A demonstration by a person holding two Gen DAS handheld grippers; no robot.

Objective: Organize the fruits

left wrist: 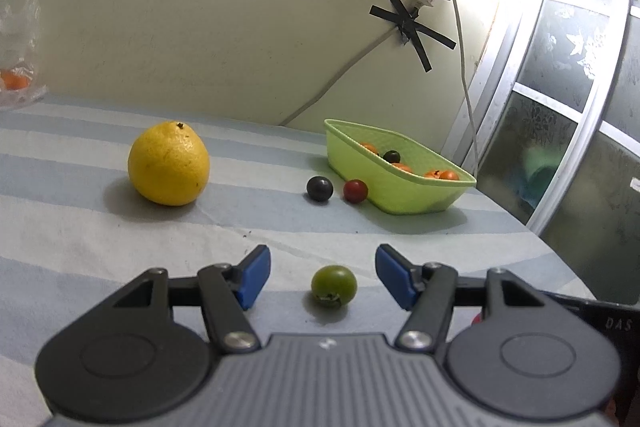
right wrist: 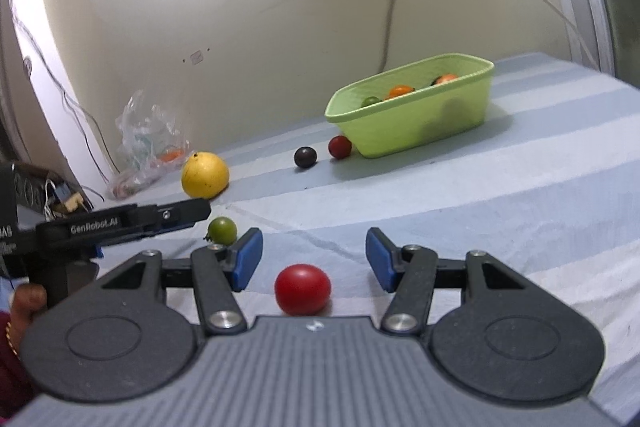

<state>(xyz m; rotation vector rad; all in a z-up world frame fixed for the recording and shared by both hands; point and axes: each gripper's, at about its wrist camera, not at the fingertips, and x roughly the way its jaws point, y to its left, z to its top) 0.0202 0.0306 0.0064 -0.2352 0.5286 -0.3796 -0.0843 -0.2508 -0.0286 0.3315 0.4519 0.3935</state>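
Observation:
My left gripper (left wrist: 323,275) is open, and a small green fruit (left wrist: 334,285) lies on the cloth between its blue pads without touching them. My right gripper (right wrist: 314,259) is open too, with a red fruit (right wrist: 303,289) lying between its fingers, clear of both pads. A big yellow citrus (left wrist: 169,163) sits further back on the left. A dark fruit (left wrist: 319,188) and a small red one (left wrist: 355,191) rest beside the green basket (left wrist: 360,163), which holds several orange and dark fruits. In the right wrist view the left gripper (right wrist: 192,213) reaches beside the green fruit (right wrist: 222,229).
A striped blue and white cloth (left wrist: 80,227) covers the table. A clear plastic bag (right wrist: 148,143) with an orange fruit lies at the back left by the wall. Taped cables (left wrist: 408,23) run down the wall. A window frame (left wrist: 560,107) stands past the table's right edge.

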